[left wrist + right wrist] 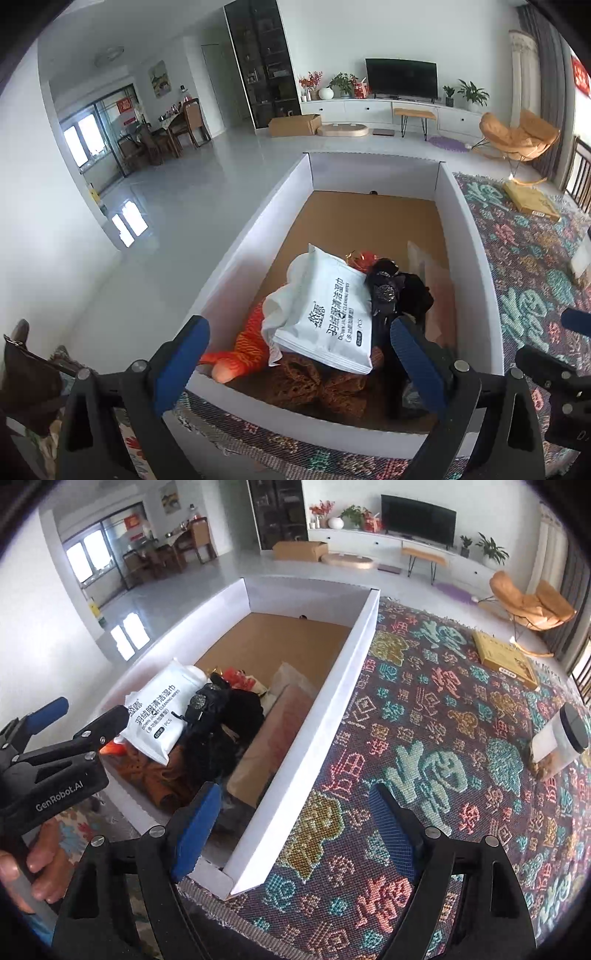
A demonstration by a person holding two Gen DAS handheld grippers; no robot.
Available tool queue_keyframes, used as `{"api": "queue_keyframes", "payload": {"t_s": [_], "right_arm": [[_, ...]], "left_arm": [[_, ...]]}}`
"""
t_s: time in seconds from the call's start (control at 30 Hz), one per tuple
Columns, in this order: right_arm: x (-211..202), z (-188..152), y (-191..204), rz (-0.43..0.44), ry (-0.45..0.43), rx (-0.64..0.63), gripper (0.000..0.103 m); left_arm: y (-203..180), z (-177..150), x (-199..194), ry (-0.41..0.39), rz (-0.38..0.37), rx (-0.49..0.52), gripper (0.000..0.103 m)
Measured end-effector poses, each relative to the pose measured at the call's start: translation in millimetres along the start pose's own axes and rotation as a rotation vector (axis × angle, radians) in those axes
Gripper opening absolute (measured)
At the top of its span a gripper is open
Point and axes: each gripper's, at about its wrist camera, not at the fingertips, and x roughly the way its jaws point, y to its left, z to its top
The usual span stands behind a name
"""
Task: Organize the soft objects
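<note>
A white box point(469, 258) with a brown cardboard floor holds a heap of soft things. On top lies a white wipes pack point(328, 314), over an orange plush toy point(243, 350), a brown lace piece point(317, 384) and black fabric point(402, 291). My left gripper point(299, 354) is open above the box's near end, empty, with the pack lying free beyond its fingers. My right gripper point(295, 830) is open and empty, one finger on each side of the box's right wall point(332, 709) near the front corner. The right wrist view also shows the pack point(159, 716) and the left gripper point(92, 709), held by a hand.
The box stands on a patterned woven cloth point(443, 768). A flat yellow box point(506, 657) and a clear jar with a dark lid point(561, 738) lie on the cloth to the right. A brown bag point(26, 369) sits at the left. A clear bag with a pink sheet point(291, 701) rests inside the box.
</note>
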Motion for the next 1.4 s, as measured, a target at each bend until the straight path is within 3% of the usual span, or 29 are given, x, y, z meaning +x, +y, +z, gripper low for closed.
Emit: {"api": "queue_keyframes", "payload": {"t_s": [0.2,0.83,1.4], "right_arm": [[-1.7,4.8,9.1,-0.020,0.005,-0.006,0.085],[-1.3,12.0,36.1,-0.032,0.009,-0.038,0.085],[-9.3,15.9,48.8,0.013,0.042,0.010,0.085]], "left_arm": [[4.3,-0.3,-4.5,0.017,0.034,0.007,0.098],[28.7,1.0,2.0,0.044,0.017,-0.075,0.098],[47.9,2.6,-9.1,0.054,0.017,-0.095,0.098]]}}
